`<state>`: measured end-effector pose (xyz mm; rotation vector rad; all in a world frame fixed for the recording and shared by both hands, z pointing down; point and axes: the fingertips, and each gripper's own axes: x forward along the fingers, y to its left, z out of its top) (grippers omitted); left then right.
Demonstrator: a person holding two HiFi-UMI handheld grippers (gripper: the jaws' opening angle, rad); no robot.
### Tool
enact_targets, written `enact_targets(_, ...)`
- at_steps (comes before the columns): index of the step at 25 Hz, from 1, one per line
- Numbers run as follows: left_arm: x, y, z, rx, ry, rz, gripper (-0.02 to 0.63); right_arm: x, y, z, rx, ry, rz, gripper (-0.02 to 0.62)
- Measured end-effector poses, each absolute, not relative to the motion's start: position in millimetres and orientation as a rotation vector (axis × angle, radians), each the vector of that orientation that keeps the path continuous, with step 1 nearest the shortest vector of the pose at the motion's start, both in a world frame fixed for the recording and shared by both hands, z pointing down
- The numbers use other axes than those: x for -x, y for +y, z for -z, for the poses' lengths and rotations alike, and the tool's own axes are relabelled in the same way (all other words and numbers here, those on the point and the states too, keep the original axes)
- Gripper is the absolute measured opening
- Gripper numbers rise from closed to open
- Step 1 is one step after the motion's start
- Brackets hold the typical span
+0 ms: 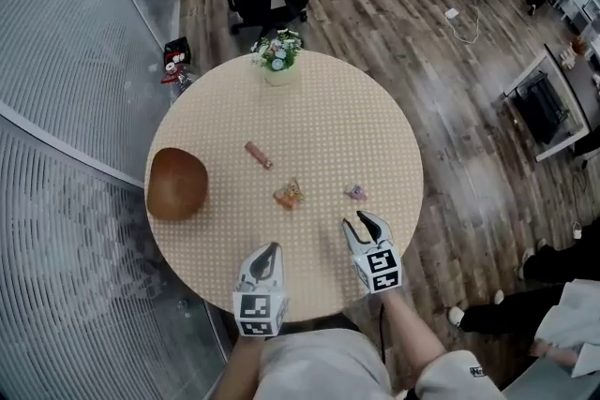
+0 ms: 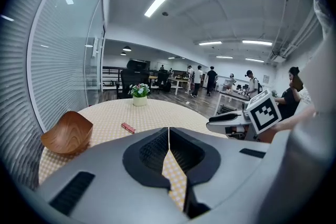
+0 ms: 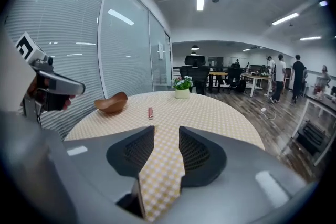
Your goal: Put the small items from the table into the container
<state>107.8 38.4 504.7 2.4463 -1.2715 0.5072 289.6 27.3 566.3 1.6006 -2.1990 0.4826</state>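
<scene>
Three small items wait on the round table (image 1: 394,136): a pink stick-shaped wrapper (image 1: 259,155), an orange candy (image 1: 289,194) and a little purple piece (image 1: 356,192). None is in the wooden bowl (image 1: 176,185) yet. It sits at the table's left edge and looks empty, so all the work is left. Your left gripper (image 1: 271,250) has its jaws pressed together on nothing. Your right gripper (image 1: 361,223) shows a narrow gap and holds nothing; it is near the purple piece. A flower pot (image 1: 278,63) stands at the far edge, well apart. Nothing blocks your way.
</scene>
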Motion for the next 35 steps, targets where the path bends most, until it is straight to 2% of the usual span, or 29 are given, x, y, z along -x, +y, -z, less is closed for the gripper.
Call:
enact_targets(8,-108,4,-513,-2.37,-1.333,-0.541,0.011,-324,-37,-640,-1.445,-2.133,-0.454,0.256)
enact_targets(14,-109,-8,-519,-2.364,-1.302,-0.572,0.011,-332,-51,-688,-1.348,-2.045,-0.482,0.296)
enact_targets(22,-103,-17,-523,-2.353,-1.296,-0.586,0.011,-350,-56,-726,-1.304,-1.913,-0.544,0.29)
enact_targets(25,-97,-18,-523,-2.352,-1.295,-0.584,0.011,-355,-52,-732,-1.318,-1.866,-0.575,0.206)
enact_targets(26,-94,-18,-524,-2.351,-1.295,-0.584,0.011,-355,-51,-732,-1.32,-1.855,-0.576,0.196)
enact_targets(35,-64,-27,-521,-2.353,-1.295,-0.541,0.011,-319,-68,-686,-1.37,-1.904,-0.52,0.19)
